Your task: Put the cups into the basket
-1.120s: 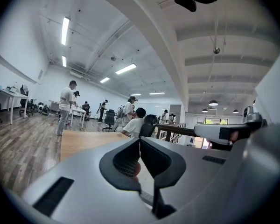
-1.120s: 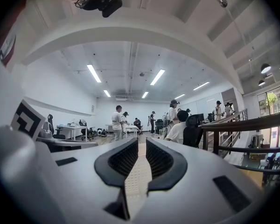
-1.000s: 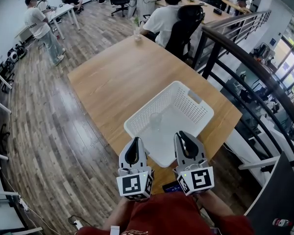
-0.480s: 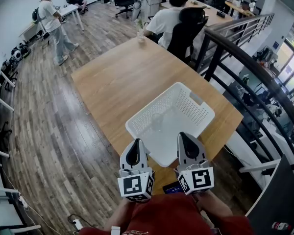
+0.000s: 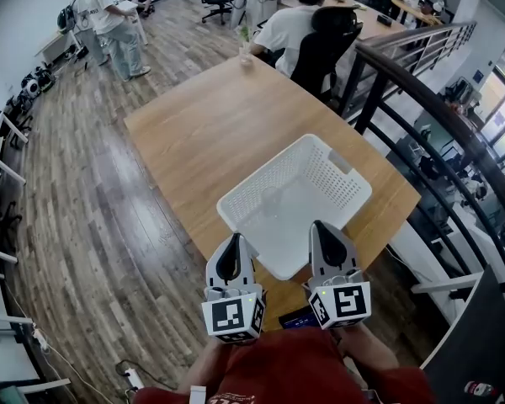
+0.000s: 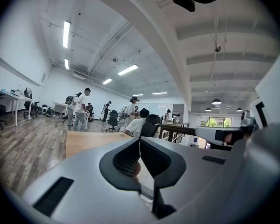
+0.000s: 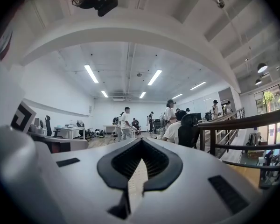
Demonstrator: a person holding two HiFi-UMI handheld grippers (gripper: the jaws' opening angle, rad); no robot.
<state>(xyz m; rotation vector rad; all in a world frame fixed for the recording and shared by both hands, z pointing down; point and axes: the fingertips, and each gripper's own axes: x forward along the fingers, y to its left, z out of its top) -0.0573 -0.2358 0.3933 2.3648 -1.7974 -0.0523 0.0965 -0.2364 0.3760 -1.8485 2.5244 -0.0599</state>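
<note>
**A:** Where is the basket, and what does it look like?

**B:** The basket (image 5: 265, 179) is white and rectangular with perforated walls. It sits on a wooden table (image 5: 202, 124), near one corner. A faint clear cup (image 5: 269, 200) seems to stand inside it.

**A:** And the tools?

**B:** The left gripper (image 5: 233, 241) and the right gripper (image 5: 321, 228) hover at the basket's near edge. Each has its jaws together, holding nothing.
</note>
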